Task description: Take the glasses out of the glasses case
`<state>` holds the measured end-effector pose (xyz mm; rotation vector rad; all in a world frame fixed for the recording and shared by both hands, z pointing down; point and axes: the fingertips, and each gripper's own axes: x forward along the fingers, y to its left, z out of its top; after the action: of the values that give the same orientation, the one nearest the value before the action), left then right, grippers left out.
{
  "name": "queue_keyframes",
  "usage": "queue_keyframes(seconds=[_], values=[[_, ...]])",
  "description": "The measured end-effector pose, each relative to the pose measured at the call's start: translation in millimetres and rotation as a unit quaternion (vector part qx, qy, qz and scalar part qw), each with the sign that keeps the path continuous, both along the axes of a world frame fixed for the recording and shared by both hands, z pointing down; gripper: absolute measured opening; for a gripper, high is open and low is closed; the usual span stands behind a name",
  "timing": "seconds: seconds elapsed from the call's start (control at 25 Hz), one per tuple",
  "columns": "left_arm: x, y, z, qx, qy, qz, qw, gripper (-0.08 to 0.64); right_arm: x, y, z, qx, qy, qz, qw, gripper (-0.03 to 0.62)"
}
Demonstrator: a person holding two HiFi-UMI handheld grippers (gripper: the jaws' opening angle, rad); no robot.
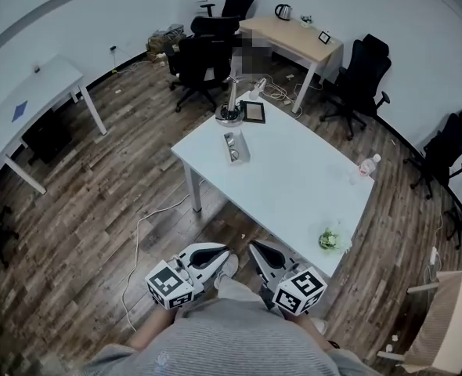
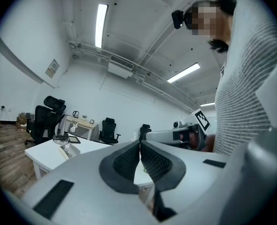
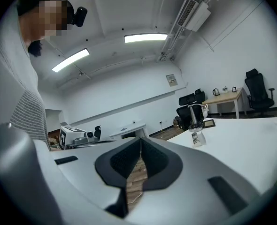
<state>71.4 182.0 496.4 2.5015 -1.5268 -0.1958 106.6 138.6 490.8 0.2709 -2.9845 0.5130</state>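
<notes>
Currently, both grippers hang off the table's near edge, close to the person's grey striped top, well apart from everything on it. The left gripper (image 2: 139,146) has its ribbed pads pressed together with nothing between them. The right gripper (image 3: 140,143) is closed too, its tips meeting on nothing, with only wood floor showing through the slit below them. Each carries a cube with black-and-white square markers.

The glasses case (image 1: 236,147) lies open on the white table (image 1: 294,186), beside its far left edge, and the glasses (image 1: 231,142) lie in it. Just beyond it, toward the far corner, stand a desk lamp (image 1: 229,110) and a small dark picture frame (image 1: 254,112). A clear bottle (image 1: 366,167) with a red label stands at the right edge, and a green plant (image 1: 330,240) sits near the near corner. The bottle's label is too small to read, and so is the wall sign (image 2: 53,68)
</notes>
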Motion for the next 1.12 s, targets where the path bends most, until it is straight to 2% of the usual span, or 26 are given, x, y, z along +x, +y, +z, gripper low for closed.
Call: queue_keyframes(seconds=[0.56, 0.88, 1.12], values=[[-26.3, -123.7, -23.7, -0.009, -0.021, 0.055, 0.9982, 0.014, -41.9, -131.8, -22.8, -0.024, -0.033, 0.047, 0.998, 0.017], [-48.7, -176.5, -24.9, -0.001, -0.02, 0.069, 0.9974, 0.014, -60.9, -187.3, -29.0, -0.029, -0.05, 0.062, 0.996, 0.017], [-55.1, -202.8, -26.3, -0.002, -0.029, 0.1, 0.9946, 0.015, -61.7, -214.8, -27.8, -0.036, -0.045, 0.089, 0.994, 0.017]])
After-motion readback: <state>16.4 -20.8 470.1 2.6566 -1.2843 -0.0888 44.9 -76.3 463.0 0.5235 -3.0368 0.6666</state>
